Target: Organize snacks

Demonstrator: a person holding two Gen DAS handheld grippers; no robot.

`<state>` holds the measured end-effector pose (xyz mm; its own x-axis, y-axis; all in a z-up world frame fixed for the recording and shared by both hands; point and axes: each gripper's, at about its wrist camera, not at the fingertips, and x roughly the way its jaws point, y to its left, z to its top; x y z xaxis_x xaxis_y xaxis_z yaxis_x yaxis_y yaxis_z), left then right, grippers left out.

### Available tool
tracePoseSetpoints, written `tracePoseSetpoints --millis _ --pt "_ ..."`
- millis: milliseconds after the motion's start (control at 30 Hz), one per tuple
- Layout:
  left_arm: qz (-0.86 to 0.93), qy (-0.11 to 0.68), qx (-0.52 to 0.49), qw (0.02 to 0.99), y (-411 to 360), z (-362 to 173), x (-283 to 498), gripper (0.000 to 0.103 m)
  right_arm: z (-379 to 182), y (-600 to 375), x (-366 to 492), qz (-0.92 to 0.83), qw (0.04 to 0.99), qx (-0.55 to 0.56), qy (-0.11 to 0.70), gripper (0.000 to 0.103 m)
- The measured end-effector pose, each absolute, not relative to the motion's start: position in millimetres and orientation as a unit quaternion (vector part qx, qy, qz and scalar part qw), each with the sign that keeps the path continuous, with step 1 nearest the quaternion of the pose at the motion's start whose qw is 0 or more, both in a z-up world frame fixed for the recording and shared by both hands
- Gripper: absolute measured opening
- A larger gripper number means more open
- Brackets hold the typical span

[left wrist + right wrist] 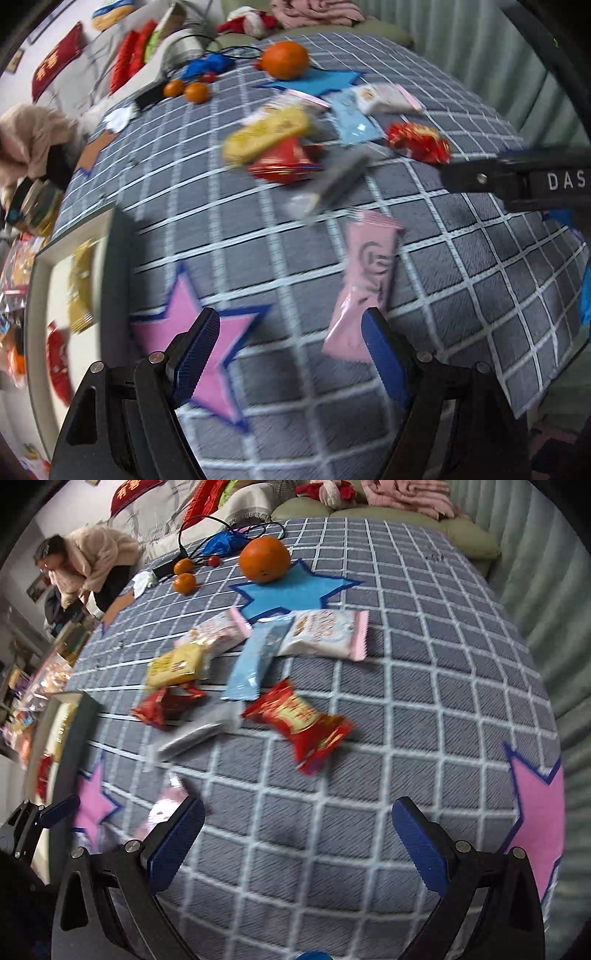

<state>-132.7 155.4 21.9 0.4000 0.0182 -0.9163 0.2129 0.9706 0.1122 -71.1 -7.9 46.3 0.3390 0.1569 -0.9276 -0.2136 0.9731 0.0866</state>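
Snack packets lie scattered on a grey checked tablecloth [461, 206]. A pink packet [364, 280] lies just ahead of my left gripper [291, 354], which is open and empty above a pink star [207, 332]. Further off are a yellow packet [266, 134], a red packet [284, 162], a grey packet [332, 184], a light blue packet [352, 118] and a red candy packet [419, 142]. My right gripper [299, 840] is open and empty over bare cloth, with the red candy packet [301, 723] and grey packet [201, 733] ahead. A white tray [40, 295] at the left holds gold and red packets.
A large orange [264, 559] sits on a blue star [291, 589] at the far side, with two small oranges [184, 576] and a cable beside it. A person in a beige top [92, 559] bends at the far left. Sofa cushions lie behind the table.
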Motion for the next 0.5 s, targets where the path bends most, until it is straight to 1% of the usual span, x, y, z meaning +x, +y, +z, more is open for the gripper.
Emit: tracePoseSetpoints --millis 67,233,433,467,500 --pt "-0.056 0.538 0.107 0.834 144.0 19.9 -126.3 0.084 42.5 -5.4 -66.1 0.121 0.819 -0.046 0.559 0.102" --pt "-0.049 0.543 0.097 0.833 137.2 19.4 -117.6 0.086 30.4 9.2 -45.3 0.143 0.82 -0.102 0.545 0.102" --pt "-0.029 0.543 0.055 0.837 147.8 30.1 -116.3 0.086 19.4 9.6 -23.9 0.162 0.816 -0.078 0.549 0.101" --pt "-0.031 0.545 0.047 0.836 147.9 30.8 -115.1 0.086 18.5 8.8 -23.4 0.166 0.817 -0.076 0.548 0.1" --pt "-0.034 0.548 0.04 0.835 147.0 30.9 -112.9 0.086 18.1 8.9 -23.7 0.168 0.817 -0.076 0.546 0.087"
